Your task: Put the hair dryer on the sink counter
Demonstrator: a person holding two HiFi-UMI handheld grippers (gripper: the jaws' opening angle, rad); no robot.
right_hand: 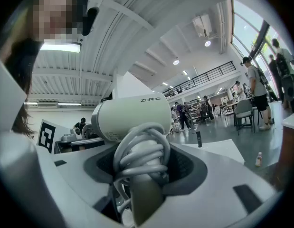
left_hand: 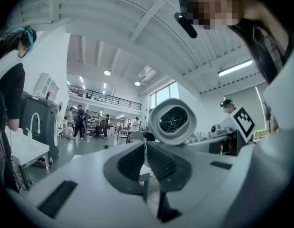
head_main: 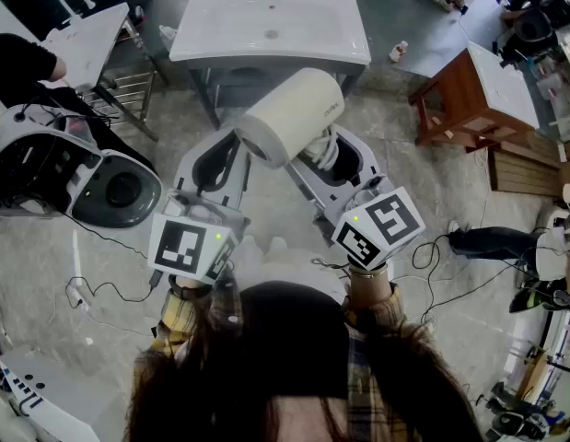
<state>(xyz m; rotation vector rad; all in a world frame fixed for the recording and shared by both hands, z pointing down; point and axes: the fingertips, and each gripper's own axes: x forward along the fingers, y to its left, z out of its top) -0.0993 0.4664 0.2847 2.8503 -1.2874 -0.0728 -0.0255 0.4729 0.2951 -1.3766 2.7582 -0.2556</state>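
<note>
A cream hair dryer (head_main: 289,116) with its grey cord wound round the handle is held up in the air in front of the white sink counter (head_main: 220,26). My right gripper (head_main: 329,155) is shut on the cord-wrapped handle; in the right gripper view the hair dryer (right_hand: 132,115) stands upright between the jaws of the right gripper (right_hand: 139,163). My left gripper (head_main: 225,150) sits just left of the dryer, shut and holding nothing. The left gripper view looks past the left gripper (left_hand: 146,144) to the hair dryer's round rear grille (left_hand: 173,121).
A grey-and-white toilet (head_main: 73,178) lies at the left, with a second basin (head_main: 87,35) and a metal rack (head_main: 128,95) behind it. A wooden cabinet (head_main: 469,90) stands at the right. Cables (head_main: 100,288) trail on the floor. A small bottle (head_main: 398,52) is beside the sink.
</note>
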